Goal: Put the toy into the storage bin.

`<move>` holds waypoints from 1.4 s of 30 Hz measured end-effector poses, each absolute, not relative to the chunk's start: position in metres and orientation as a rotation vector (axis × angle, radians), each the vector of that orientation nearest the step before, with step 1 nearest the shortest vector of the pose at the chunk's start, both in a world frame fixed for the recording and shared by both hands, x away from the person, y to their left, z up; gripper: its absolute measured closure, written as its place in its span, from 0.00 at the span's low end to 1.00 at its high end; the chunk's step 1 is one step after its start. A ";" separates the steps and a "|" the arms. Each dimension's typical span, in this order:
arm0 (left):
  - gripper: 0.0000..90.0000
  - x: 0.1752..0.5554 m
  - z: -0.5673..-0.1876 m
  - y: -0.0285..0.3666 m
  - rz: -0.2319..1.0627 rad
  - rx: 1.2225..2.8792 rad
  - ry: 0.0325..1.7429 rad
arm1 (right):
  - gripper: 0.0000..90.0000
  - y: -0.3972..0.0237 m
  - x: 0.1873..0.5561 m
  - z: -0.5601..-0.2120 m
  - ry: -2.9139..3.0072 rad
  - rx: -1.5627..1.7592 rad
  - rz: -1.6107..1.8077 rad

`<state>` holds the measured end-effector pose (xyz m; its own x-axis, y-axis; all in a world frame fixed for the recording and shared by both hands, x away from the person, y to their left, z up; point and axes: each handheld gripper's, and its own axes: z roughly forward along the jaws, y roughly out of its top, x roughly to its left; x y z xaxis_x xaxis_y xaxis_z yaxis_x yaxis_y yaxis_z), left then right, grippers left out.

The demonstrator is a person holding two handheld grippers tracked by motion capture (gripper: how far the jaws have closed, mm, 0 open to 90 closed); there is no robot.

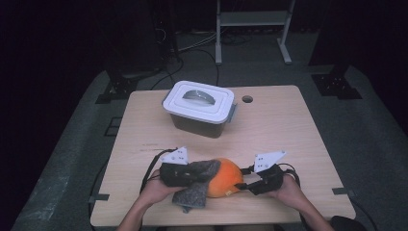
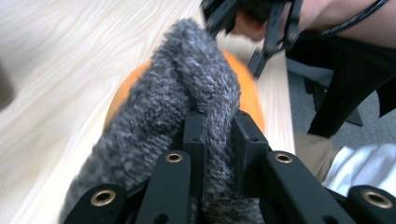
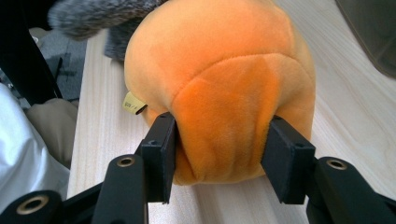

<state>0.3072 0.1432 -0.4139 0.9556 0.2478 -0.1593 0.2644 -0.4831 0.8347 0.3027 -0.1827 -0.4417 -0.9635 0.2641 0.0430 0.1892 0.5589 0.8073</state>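
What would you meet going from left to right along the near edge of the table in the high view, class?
Left gripper → fuzzy grey woollen cloth → round orange plush toy → right gripper.

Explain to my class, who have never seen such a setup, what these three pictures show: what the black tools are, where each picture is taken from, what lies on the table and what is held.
A person sits at a wooden table and holds a hand tool in each hand, each ending in a two-jawed claw.

The high view looks down from above the person. The other two pictures come from small cameras riding on each claw, looking along its black jaws.

On the table stands a white-lidded box. Near the person lies an orange plush toy with a grey fuzzy cloth draped against it.

The left claw is clamped shut on a fold of the grey cloth. The right claw has its pads pressed against both sides of the plush toy, squeezing its end.
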 end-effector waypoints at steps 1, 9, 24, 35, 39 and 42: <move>0.86 0.307 -0.415 0.147 -0.010 2.101 0.374 | 0.54 -0.182 0.303 -0.442 2.700 0.389 1.380; 0.86 0.315 -0.412 0.150 -0.014 2.070 0.404 | 0.54 -0.177 0.300 -0.438 2.688 0.314 1.311; 0.86 0.310 -0.416 0.129 -0.090 2.090 0.346 | 0.32 -0.181 0.304 -0.445 2.800 0.408 1.328; 0.86 0.312 -0.386 0.115 -0.050 2.085 0.268 | 0.58 -0.168 0.302 -0.433 2.739 0.362 1.254; 0.86 0.311 -0.381 0.101 -0.022 2.140 0.224 | 0.65 -0.163 0.300 -0.434 2.745 0.311 1.222; 0.86 0.312 -0.388 0.105 -0.004 2.172 0.254 | 0.70 -0.171 0.300 -0.429 2.736 0.326 1.239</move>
